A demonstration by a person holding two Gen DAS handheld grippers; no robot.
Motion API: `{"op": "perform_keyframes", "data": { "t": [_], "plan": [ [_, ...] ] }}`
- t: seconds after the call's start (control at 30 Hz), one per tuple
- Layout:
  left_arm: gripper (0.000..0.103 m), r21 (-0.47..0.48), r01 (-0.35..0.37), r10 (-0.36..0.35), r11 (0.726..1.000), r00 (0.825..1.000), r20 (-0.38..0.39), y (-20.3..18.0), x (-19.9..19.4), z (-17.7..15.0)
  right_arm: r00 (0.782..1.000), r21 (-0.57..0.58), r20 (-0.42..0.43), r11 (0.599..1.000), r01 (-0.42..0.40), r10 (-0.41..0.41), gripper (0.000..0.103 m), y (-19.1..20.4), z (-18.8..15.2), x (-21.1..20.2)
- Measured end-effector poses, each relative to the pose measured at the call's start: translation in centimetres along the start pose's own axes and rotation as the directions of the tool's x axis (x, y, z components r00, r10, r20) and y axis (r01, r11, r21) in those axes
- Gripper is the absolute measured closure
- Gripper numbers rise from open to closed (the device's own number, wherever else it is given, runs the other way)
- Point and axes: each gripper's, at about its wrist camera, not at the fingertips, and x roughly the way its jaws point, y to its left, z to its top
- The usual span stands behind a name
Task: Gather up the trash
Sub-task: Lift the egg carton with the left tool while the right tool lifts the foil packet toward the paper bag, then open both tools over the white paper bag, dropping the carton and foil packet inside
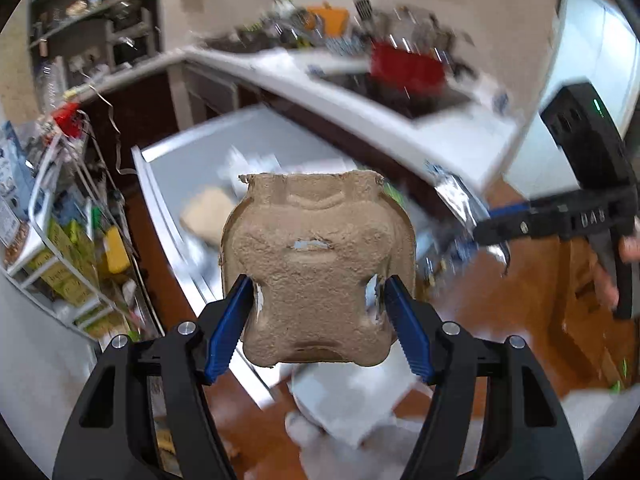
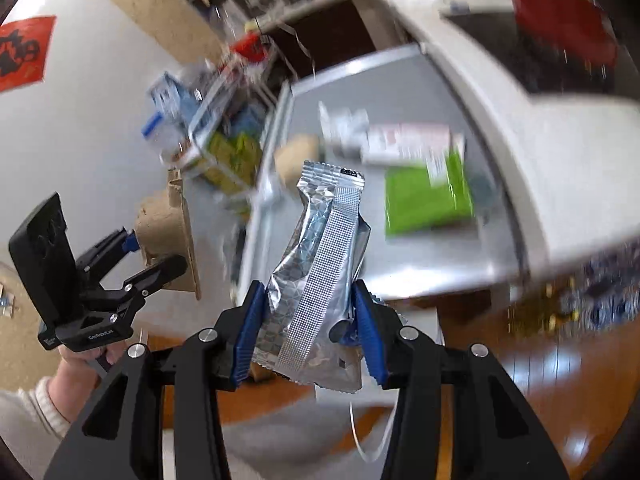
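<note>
Trash rides in both our claws: a moulded pulp carton piece (image 1: 320, 268) is pinched at its side notches by the left gripper (image 1: 318, 300), and a crinkled silver foil wrapper (image 2: 316, 280) stands clenched in the right gripper (image 2: 310, 312). Beyond and below the fingertips lies a grey tray surface (image 2: 400, 88) with a green packet (image 2: 424, 196) and more litter. We judge both pieces are held high to carry them clear toward disposal.
</note>
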Motion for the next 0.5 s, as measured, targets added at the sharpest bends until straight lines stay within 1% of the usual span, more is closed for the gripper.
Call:
{"op": "perform_keyframes", "data": {
  "t": [0.03,0.07,0.13,0.2,0.27,0.37,0.5],
  "plan": [
    [0.035,0.006,0.015,-0.015,1.0,0.999,-0.031,-0.6,0.5,-0.9,0.999,0.02,-0.04,1.0,-0.008,0.009,0.059,-0.7,-1.1,0.8],
    [0.035,0.012,0.033,-0.032,0.999,0.996,-0.08,-1.5,1.5,-2.3,0.998,0.032,-0.061,0.999,-0.011,0.013,0.059,-1.0,-1.8,1.4],
    [0.035,0.024,0.04,-0.037,0.999,0.99,-0.138,-2.6,2.8,-4.0,0.991,0.059,-0.135,0.998,-0.005,0.013,0.059,-2.2,-3.8,3.5],
    [0.035,0.023,0.058,-0.052,0.998,0.977,-0.208,-3.7,4.8,-6.1,0.983,0.087,-0.184,0.996,0.001,0.016,0.059,-3.3,-5.4,5.4],
    [0.035,0.027,0.061,-0.052,0.998,0.965,-0.257,-4.4,6.5,-7.7,0.972,0.103,-0.235,0.994,0.025,0.0,0.059,-4.4,-6.8,7.6],
    [0.035,-0.007,0.064,-0.063,0.998,0.943,-0.326,-4.7,9.5,-9.7,0.959,0.133,-0.283,0.99,0.05,-0.011,0.059,-6.0,-8.0,10.4],
    [0.035,-0.029,0.031,-0.04,0.999,0.916,-0.399,-4.5,13.4,-11.5,0.948,0.166,-0.318,0.983,0.079,-0.022,0.059,-7.5,-8.5,13.7]
  ]
}}
